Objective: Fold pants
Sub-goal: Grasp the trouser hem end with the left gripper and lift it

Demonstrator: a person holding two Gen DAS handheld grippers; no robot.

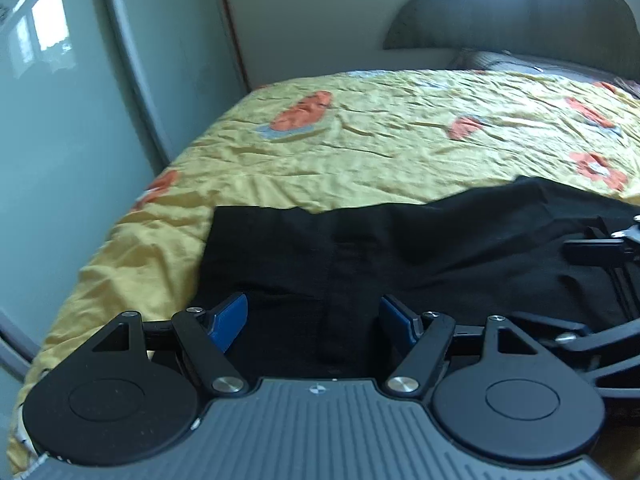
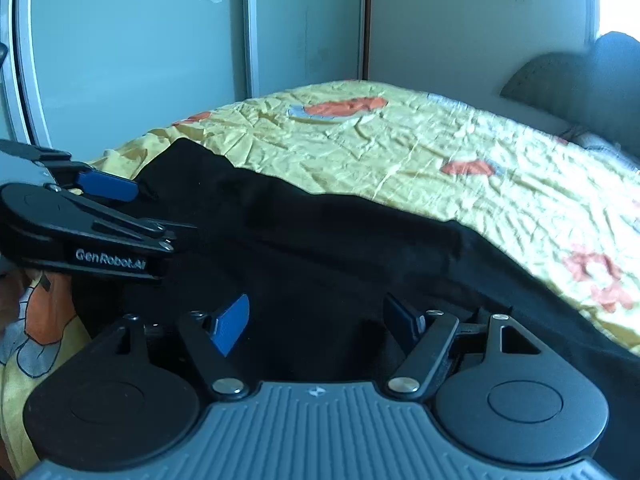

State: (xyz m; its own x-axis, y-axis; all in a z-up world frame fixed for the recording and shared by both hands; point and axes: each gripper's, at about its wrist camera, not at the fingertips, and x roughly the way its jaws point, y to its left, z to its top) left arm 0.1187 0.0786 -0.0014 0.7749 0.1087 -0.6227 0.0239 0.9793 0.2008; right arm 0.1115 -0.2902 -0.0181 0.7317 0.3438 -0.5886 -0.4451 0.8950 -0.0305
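Black pants (image 1: 400, 248) lie flat across the near part of a bed with a yellow flowered cover (image 1: 360, 140). My left gripper (image 1: 314, 320) is open, its blue fingers (image 1: 230, 320) spread just over the near edge of the pants, holding nothing. My right gripper (image 2: 316, 322) is open too, over the black cloth (image 2: 340, 248) to the right of the left one. The left gripper shows at the left of the right wrist view (image 2: 92, 220). The right gripper's frame shows at the right edge of the left wrist view (image 1: 600, 248).
Pale sliding wardrobe doors (image 2: 140, 60) stand along the far left side of the bed. A dark padded headboard (image 1: 520, 20) and a pillow (image 1: 520, 62) are at the far right. The bed's left edge (image 1: 100, 240) drops off toward the doors.
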